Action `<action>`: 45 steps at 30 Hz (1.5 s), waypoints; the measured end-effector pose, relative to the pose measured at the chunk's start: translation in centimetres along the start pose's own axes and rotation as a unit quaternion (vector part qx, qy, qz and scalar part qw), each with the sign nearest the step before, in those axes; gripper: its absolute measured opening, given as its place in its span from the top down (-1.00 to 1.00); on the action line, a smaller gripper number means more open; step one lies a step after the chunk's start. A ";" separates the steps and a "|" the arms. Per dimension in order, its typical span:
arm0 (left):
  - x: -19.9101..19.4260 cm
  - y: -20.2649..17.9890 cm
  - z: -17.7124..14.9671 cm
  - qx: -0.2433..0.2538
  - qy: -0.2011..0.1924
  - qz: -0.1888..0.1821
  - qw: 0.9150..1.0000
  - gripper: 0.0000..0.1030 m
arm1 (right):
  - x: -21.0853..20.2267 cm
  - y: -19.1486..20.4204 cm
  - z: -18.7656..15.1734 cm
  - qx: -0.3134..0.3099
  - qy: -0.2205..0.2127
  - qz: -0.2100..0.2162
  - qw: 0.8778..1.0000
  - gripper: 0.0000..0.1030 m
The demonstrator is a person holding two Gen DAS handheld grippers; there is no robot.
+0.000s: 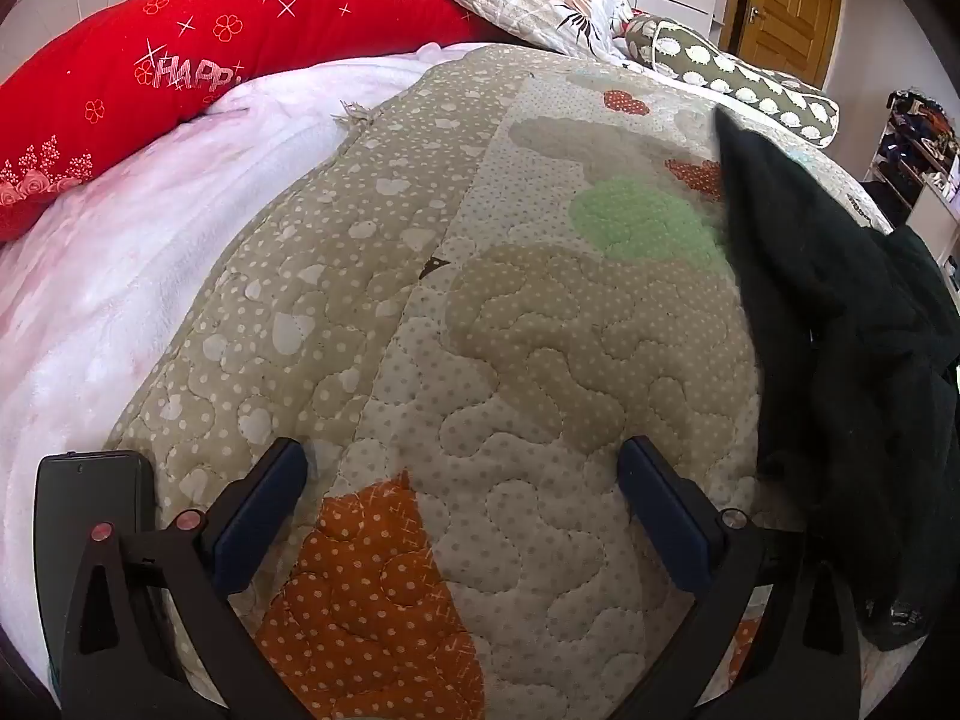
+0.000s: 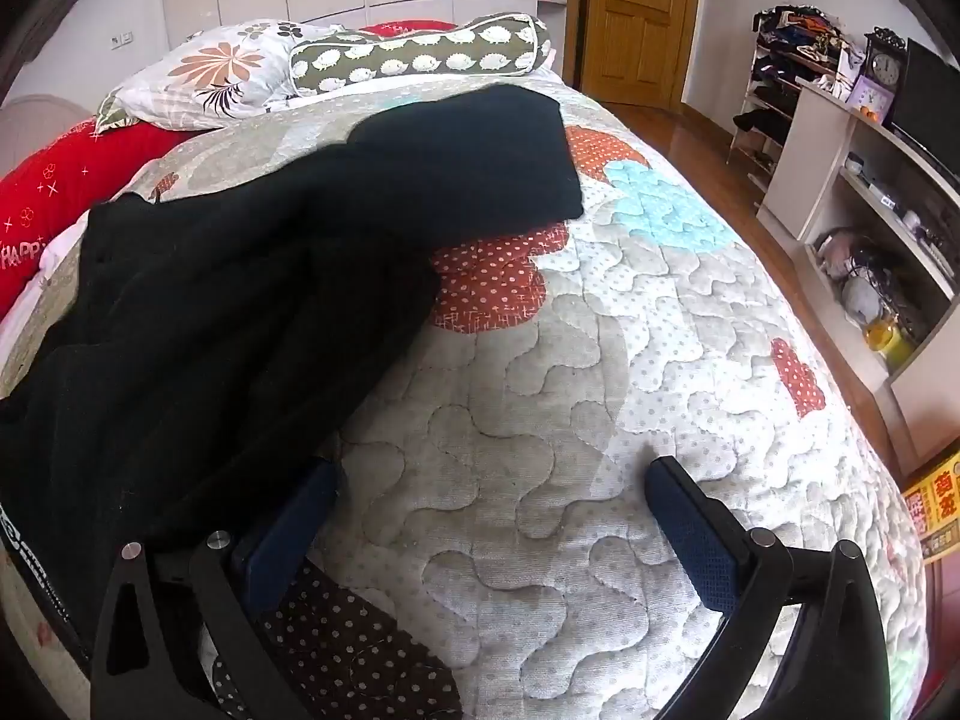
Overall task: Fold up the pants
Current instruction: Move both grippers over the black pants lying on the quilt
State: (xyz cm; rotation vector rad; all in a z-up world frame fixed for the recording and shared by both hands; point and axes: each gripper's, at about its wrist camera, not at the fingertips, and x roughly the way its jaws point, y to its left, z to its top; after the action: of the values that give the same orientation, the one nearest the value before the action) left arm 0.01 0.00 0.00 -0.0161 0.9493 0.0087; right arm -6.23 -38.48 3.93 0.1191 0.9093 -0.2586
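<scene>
So your left gripper (image 1: 462, 474) was wide open over the quilt (image 1: 540, 396), holding nothing. Your right gripper (image 2: 492, 498) was wide open too, with its left finger just beside the black pants (image 2: 240, 276). A bit farther out, the pants lay bunched and partly folded across the quilt, reaching toward the pillows (image 2: 414, 54). I think you were between folds. Next you would need to grab an edge and smooth it flat.

The bed carries a quilted patchwork cover (image 2: 540, 420). On the cover lie the black pants (image 2: 270, 252), spread loosely. At the head end rest a red pillow (image 1: 198, 54), a floral pillow (image 2: 222, 75) and a sheep-print bolster (image 2: 420, 57).
</scene>
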 end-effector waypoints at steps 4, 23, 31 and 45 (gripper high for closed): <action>0.0 0.0 -0.1 0.000 -0.003 -0.001 1.000 -1.00 | 0.0 0.0 0.1 0.000 0.000 0.000 1.000 -0.99; -11.2 -4.2 -1.2 0.014 -0.113 -0.033 0.993 -1.00 | -6.0 -0.7 -0.2 0.022 -0.038 0.018 0.999 -0.99; -13.0 -7.7 -0.9 0.032 -0.106 -0.074 0.991 -1.00 | -11.5 0.4 -0.5 0.000 -0.081 0.054 0.995 -0.99; -14.1 -11.4 -1.7 0.066 -0.107 -0.080 0.989 -1.00 | -13.1 1.3 -0.8 0.005 -0.085 0.084 0.993 -0.99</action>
State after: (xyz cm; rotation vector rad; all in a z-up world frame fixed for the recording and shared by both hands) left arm -9.45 -11.44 10.58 0.0307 0.7297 -0.1965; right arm -14.14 -34.85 13.82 0.1788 0.7246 -0.1141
